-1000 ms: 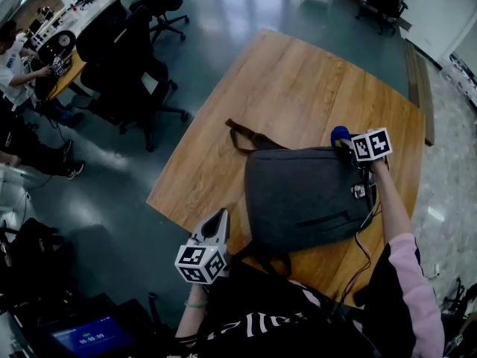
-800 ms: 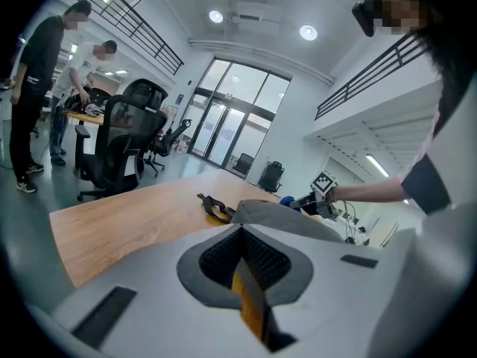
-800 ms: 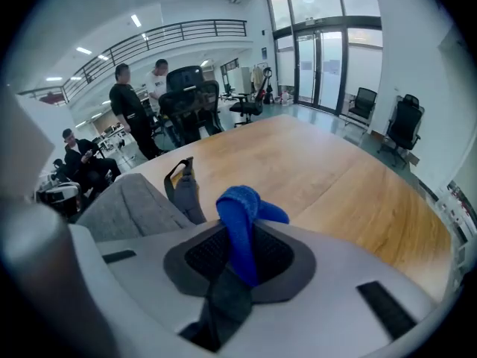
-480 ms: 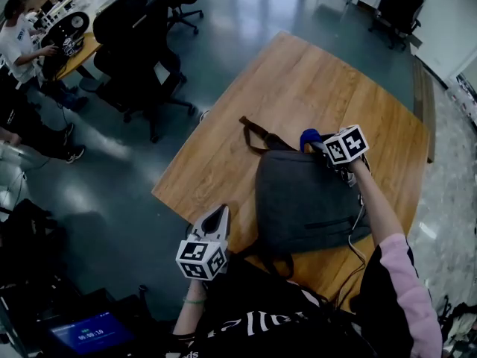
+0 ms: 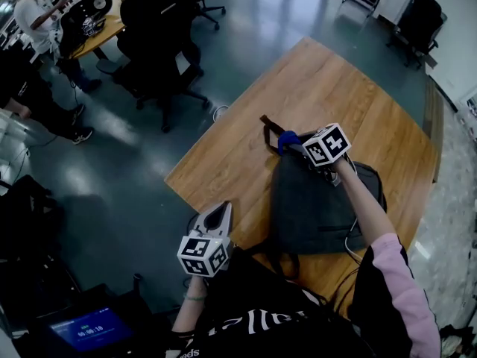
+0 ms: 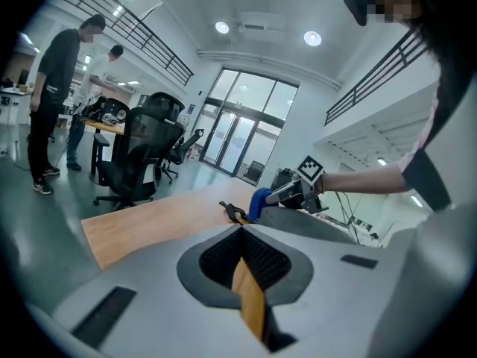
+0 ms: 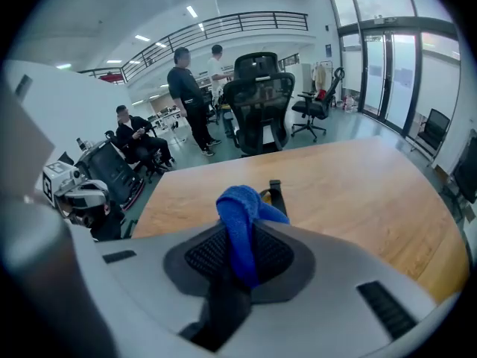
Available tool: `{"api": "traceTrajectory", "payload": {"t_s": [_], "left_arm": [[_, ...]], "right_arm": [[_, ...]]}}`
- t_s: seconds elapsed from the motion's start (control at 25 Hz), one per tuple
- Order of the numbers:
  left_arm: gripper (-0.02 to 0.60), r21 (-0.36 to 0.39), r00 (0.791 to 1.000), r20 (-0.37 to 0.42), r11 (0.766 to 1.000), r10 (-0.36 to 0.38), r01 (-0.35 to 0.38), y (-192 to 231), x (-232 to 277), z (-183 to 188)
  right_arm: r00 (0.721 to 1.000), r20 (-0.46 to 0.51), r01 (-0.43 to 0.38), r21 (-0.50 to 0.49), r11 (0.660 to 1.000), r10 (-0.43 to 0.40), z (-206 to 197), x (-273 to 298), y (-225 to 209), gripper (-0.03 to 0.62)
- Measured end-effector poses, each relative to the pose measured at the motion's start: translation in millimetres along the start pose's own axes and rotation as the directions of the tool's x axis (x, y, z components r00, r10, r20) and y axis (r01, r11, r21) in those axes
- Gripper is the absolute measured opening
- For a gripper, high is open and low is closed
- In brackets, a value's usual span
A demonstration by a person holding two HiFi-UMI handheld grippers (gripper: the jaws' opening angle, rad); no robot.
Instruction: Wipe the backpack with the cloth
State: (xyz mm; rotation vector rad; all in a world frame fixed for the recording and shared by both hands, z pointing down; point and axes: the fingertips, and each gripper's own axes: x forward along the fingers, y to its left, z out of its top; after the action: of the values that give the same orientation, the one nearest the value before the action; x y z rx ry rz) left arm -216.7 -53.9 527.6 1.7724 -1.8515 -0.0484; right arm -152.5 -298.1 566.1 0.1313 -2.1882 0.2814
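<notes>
A dark grey backpack (image 5: 322, 209) lies flat on the wooden table (image 5: 335, 88), its strap (image 5: 267, 123) trailing off the far end. My right gripper (image 5: 295, 145) is shut on a blue cloth (image 5: 286, 139) and holds it at the backpack's far edge by the strap. In the right gripper view the cloth (image 7: 241, 218) bulges out between the jaws, with the strap (image 7: 276, 189) just beyond. My left gripper (image 5: 217, 215) hovers off the table's near-left edge, shut and empty. From the left gripper view I see the backpack (image 6: 317, 222) and the cloth (image 6: 260, 201).
Black office chairs (image 5: 160, 51) stand on the floor left of the table. People sit and stand at a desk (image 5: 97, 32) at the far left. A lit tablet screen (image 5: 86, 329) is at the lower left. A cable (image 5: 350, 239) hangs from the right arm over the backpack.
My right gripper has carried the cloth leftward along the backpack's far edge, from its right corner to the strap end. The left gripper has stayed off the table's edge.
</notes>
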Motion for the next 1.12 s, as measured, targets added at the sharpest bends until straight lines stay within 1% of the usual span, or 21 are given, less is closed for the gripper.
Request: {"api": "traceTrajectory", "payload": {"t_s": [0.24,0.48,0.64,0.72,0.84,1.0,1.12], "left_arm": [[-0.003,-0.032,0.999,0.031,0.999,0.045,-0.044,23.3,-10.9,0.6],[-0.003,-0.047,0.997,0.047,0.998,0.055,-0.053,28.5,-12.8,0.4],[-0.003,-0.042,0.998,0.046,0.998,0.040,-0.038,24.5,-11.6,0.0],[-0.003,-0.041,0.998,0.045,0.999,0.035,-0.033,25.5,-10.4,-1.9],[-0.003,-0.042,0.998,0.047,0.999,0.036,-0.034,27.6,-12.6,-4.8],[-0.003,-0.044,0.998,0.052,0.998,0.040,-0.038,20.6,-20.9,-2.1],[-0.003,-0.045,0.998,0.055,0.998,0.045,-0.042,22.6,-23.0,-2.0]], "right_arm": [[0.999,0.000,-0.032,-0.047,0.998,0.032,21.9,22.3,25.3,0.066],[0.995,0.059,-0.081,-0.001,0.997,0.080,43.9,26.7,48.0,0.066],[0.998,0.040,-0.058,0.011,0.998,0.058,39.1,28.8,55.3,0.066],[0.997,0.046,-0.061,0.022,0.998,0.060,37.9,28.9,61.9,0.066],[0.994,0.068,-0.085,0.021,0.996,0.083,37.8,24.8,80.8,0.066],[0.991,0.077,-0.113,0.009,0.994,0.112,28.5,9.4,110.6,0.066],[0.984,0.082,-0.162,0.015,0.987,0.160,19.9,5.6,137.2,0.066]]}}
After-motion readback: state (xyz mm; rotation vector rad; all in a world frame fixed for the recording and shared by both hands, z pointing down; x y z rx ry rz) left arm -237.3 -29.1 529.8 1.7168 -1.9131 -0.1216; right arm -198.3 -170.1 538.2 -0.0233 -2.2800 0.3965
